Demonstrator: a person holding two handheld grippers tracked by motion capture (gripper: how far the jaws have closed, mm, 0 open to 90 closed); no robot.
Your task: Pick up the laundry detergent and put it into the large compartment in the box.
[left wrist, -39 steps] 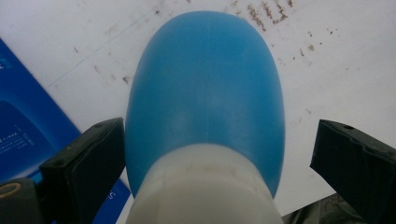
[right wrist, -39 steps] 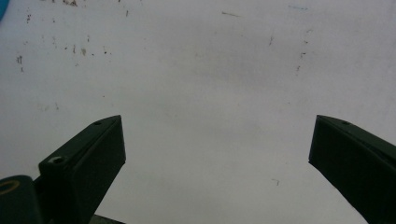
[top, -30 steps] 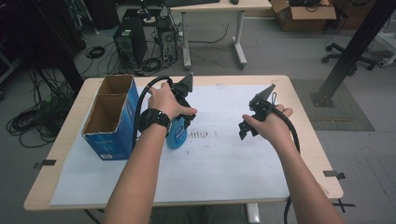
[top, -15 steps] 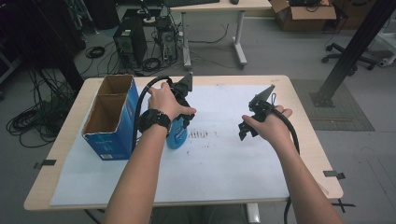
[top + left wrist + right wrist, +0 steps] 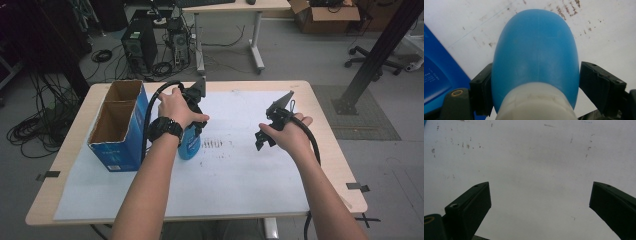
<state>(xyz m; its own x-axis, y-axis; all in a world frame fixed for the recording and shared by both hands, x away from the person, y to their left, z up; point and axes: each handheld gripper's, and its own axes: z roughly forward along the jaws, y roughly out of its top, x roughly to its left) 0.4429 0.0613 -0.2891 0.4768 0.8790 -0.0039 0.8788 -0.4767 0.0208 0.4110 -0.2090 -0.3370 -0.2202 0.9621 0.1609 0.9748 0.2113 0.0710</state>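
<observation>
A blue bottle (image 5: 534, 50) with a white cap (image 5: 536, 102) stands on the white paper sheet (image 5: 235, 170) beside the blue box. My left gripper (image 5: 535, 75) comes down over it from above, and its jaws have just been closing, one on each side of the bottle's shoulder and against it. From above, the bottle (image 5: 189, 146) shows under the left hand and left gripper (image 5: 192, 107). My right gripper (image 5: 261, 140) hovers over the paper right of centre. In its own view the right gripper (image 5: 540, 195) is open with bare paper between the jaws.
An open blue cardboard box (image 5: 117, 125) stands at the table's left, close to the bottle. Dark smudges (image 5: 212, 144) mark the paper between the hands. The wooden table edge (image 5: 330, 125) lies to the right. Computers and cables sit on the floor beyond.
Seen from above, both hands stay where they were. No shift of the bottle or the box is visible.
</observation>
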